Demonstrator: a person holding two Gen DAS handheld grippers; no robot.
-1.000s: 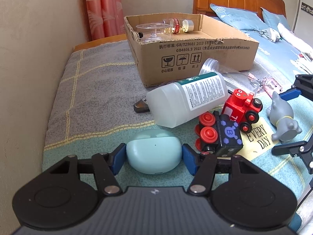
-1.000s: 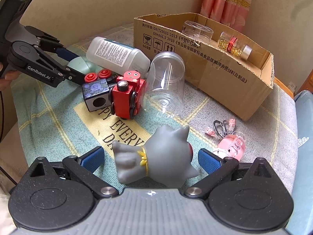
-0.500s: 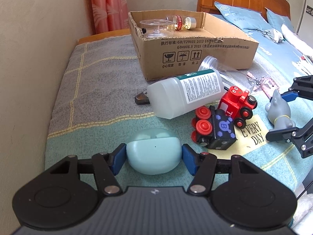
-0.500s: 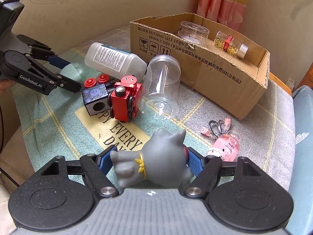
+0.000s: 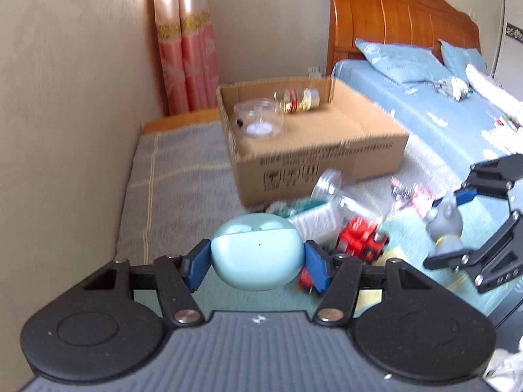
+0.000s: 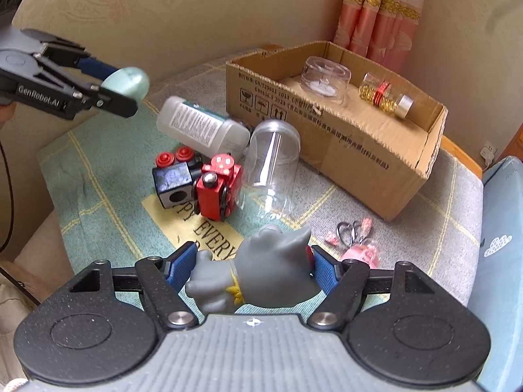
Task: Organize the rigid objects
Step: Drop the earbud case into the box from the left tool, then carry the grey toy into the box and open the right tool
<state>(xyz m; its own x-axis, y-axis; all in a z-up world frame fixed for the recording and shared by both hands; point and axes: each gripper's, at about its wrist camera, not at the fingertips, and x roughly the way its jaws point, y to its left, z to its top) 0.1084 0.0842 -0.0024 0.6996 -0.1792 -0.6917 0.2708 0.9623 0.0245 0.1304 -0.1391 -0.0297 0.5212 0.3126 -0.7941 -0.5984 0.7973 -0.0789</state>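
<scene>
Left gripper clamps the mint earbud case, right gripper the grey animal figure, so carry both level toward the cardboard box at 1 o'clock, releasing low inside

Open cardboard box behind toy clutter

Soft, even daylight, no harsh shadows or glare. Left wrist view is motion-smeared, worst on the cardboard box around 12 o'clock; right wrist view is sharp. Both show fisheye bending and dark corners.
</scene>
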